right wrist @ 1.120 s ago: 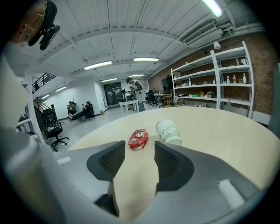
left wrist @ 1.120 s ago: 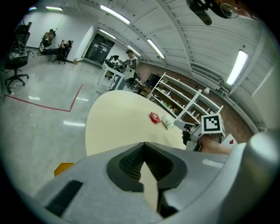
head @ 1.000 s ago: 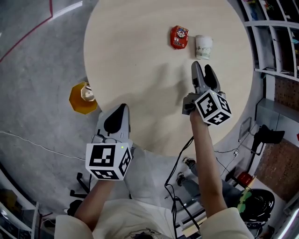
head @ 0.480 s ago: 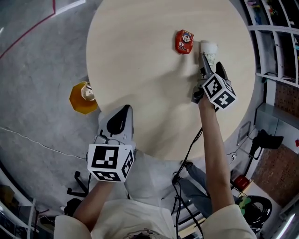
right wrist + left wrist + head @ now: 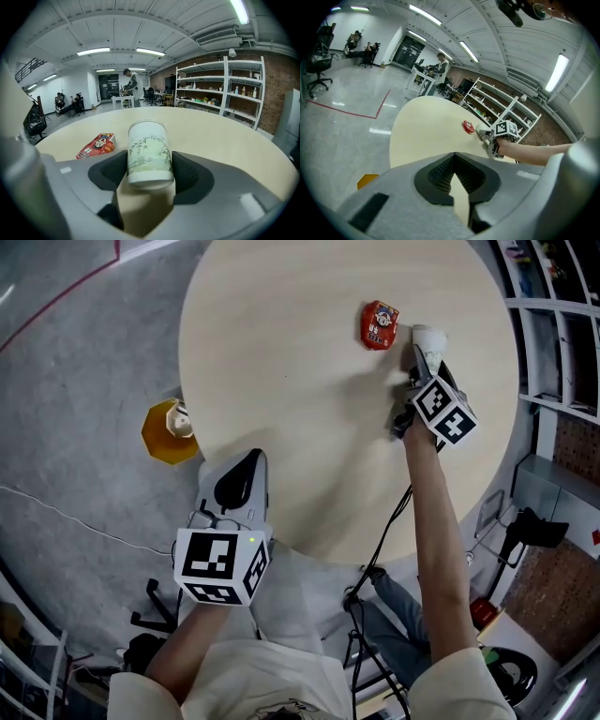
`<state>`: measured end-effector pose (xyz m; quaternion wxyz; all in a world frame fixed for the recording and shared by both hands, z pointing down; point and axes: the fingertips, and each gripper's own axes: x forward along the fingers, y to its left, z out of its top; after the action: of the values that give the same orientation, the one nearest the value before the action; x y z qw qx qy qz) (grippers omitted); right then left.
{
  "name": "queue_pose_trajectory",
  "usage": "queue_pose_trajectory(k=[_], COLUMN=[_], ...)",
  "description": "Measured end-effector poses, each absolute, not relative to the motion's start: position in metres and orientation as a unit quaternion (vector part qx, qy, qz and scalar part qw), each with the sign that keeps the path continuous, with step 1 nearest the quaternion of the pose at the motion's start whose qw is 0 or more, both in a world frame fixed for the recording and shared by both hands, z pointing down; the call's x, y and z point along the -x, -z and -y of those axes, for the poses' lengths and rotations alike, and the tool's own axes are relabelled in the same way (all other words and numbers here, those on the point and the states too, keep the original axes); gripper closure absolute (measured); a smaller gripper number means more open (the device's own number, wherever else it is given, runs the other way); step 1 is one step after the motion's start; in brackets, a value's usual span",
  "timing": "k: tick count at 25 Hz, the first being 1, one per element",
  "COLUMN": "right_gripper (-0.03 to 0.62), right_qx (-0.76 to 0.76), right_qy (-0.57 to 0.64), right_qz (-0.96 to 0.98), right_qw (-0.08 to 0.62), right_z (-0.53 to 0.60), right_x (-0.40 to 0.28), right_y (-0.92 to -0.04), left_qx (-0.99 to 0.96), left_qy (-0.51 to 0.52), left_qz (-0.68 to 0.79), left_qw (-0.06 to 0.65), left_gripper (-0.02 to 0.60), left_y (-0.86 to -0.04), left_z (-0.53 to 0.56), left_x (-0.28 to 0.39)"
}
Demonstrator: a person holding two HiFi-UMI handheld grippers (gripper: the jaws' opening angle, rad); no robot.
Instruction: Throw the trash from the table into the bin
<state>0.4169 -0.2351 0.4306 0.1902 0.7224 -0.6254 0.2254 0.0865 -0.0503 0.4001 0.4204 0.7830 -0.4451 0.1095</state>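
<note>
Standing upright between the right gripper's (image 5: 150, 164) pads, the paper cup (image 5: 147, 145) rests on the table (image 5: 225, 136). The jaws have just been closing and now touch its sides, so a gentle squeeze should avoid crumpling it. A red snack packet (image 5: 96, 145) lies just left, and the left gripper (image 5: 454, 157) hangs closed, empty.

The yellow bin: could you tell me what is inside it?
One pale object lies in the yellow bin; what it is, and anything under it, cannot be seen.

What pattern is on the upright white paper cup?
White paper cup: green bamboo sprigs; right gripper view.
</note>
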Motion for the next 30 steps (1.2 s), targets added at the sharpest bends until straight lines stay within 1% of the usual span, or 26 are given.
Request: queue_pose_trajectory(k=[5,12,21,30], right_gripper=[0.296,0.296,0.296,0.296], right_qx=[-0.708,-0.688,-0.616,-0.506], right_qy=[-0.214,-0.199,-0.165,-0.151], right_qz=[0.643,0.674,0.750,0.828], right_qw=[0.201,0.180,0.177,0.191], right_z=[0.230,0.213,0.206,0.201], right_x=[-0.411,-0.396,-0.313,-0.202], right_y=[-0.427,-0.398,-0.368,-0.363], left_qx=[-0.783,-0.784,-0.774,-0.757], left_qy=[-0.107,-0.106,-0.101,-0.087], left_qz=[0.447,0.445,0.460,0.487], left_qw=[0.420,0.420,0.424,0.427], left_gripper=[0.575,0.575,0.575,0.575], left_y=[-0.398,-0.396,-0.401,-0.401], left_z=[0.046,0.031,0.019,0.018], left_x=[-0.086,-0.094,-0.078,-0.056])
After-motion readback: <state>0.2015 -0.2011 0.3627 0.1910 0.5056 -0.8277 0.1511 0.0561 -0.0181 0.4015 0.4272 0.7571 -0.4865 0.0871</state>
